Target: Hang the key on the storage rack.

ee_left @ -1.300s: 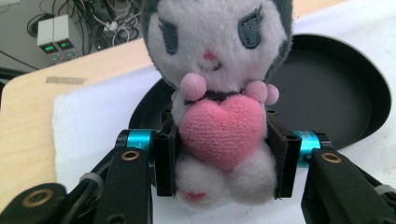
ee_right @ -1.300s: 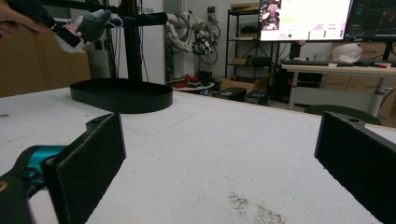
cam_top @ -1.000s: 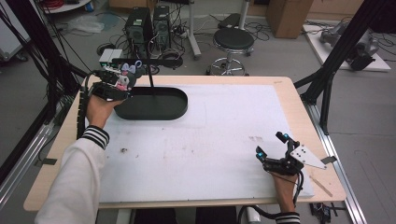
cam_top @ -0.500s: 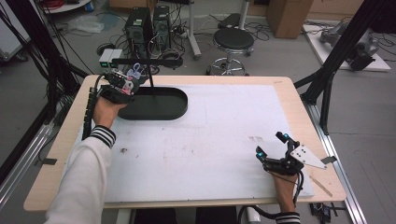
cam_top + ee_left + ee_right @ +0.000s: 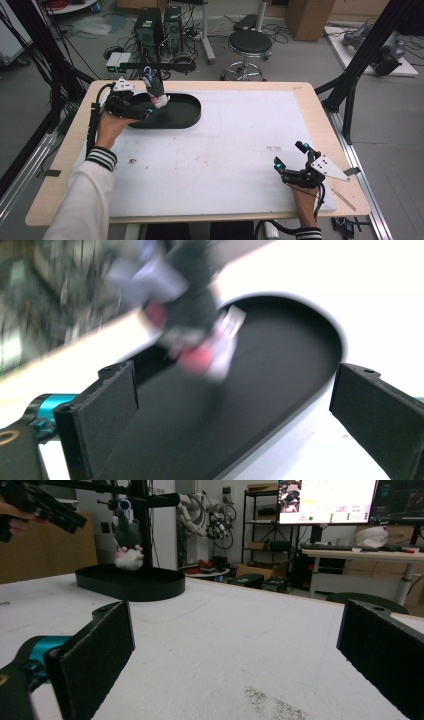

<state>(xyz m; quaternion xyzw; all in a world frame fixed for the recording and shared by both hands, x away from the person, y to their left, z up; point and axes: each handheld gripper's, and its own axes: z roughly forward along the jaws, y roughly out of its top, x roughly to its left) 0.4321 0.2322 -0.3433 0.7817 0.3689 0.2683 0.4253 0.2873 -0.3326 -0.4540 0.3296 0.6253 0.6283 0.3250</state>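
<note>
A small grey, pink and white plush toy (image 5: 157,94) hangs by a loop from the horizontal bar (image 5: 165,65) of a black stand. The stand rises from a black oval base (image 5: 182,112) at the far left of the table. My left gripper (image 5: 145,108) hovers over the base's left end, just left of the toy, open and empty. In the left gripper view the toy (image 5: 192,325) is blurred, above the base (image 5: 260,385), beyond my open jaws. My right gripper (image 5: 290,155) rests open and empty near the front right; its view shows the toy (image 5: 127,542) far off.
A white sheet (image 5: 240,145) covers most of the wooden table (image 5: 310,95). Beyond the far edge stand a black stool (image 5: 250,42), computer towers (image 5: 160,22) and cables. Black frame legs (image 5: 350,85) rise at the right. The right gripper view shows desks and monitors (image 5: 325,500).
My left gripper has moved right along the base's left end, closer to the hanging toy. The toy looks to have swung slightly. The right gripper has stayed put.
</note>
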